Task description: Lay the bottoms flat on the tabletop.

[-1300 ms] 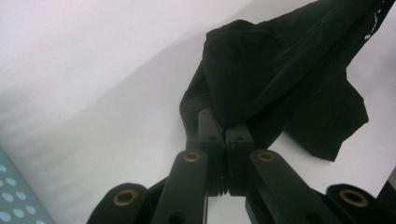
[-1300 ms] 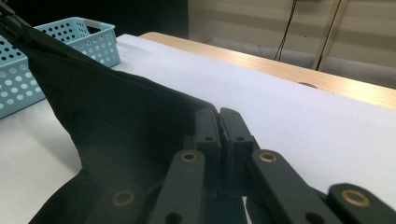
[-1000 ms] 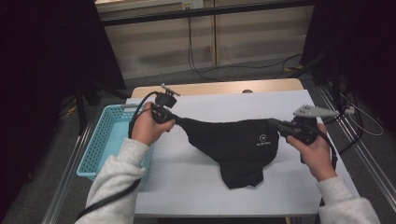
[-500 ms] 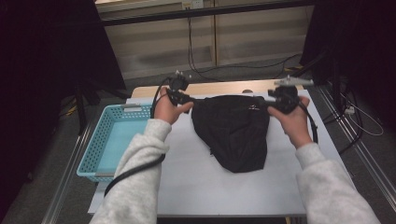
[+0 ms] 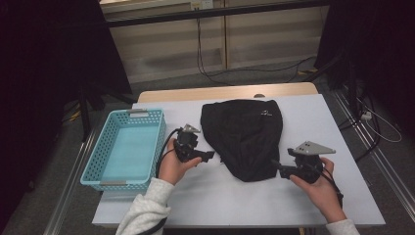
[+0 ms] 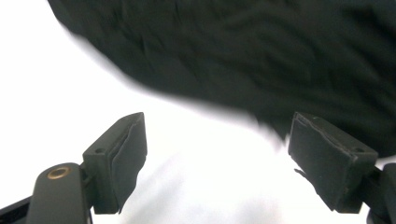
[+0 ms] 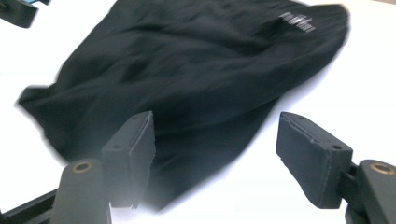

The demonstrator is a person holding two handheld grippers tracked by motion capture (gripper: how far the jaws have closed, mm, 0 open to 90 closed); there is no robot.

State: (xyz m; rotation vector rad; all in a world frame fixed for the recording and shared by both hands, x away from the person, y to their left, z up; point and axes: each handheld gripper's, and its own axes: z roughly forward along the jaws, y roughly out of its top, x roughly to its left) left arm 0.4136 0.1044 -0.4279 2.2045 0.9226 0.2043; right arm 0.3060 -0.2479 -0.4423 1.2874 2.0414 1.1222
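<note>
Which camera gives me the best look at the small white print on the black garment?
The right gripper view: the white print is large near the black garment's far edge, though too blurred to read. In the high view it is a tiny mark. The left gripper view has plain dark cloth.

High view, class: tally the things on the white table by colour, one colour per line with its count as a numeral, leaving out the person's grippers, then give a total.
Black: 1, the garment
Light blue: 1, the basket
Total: 2
</note>
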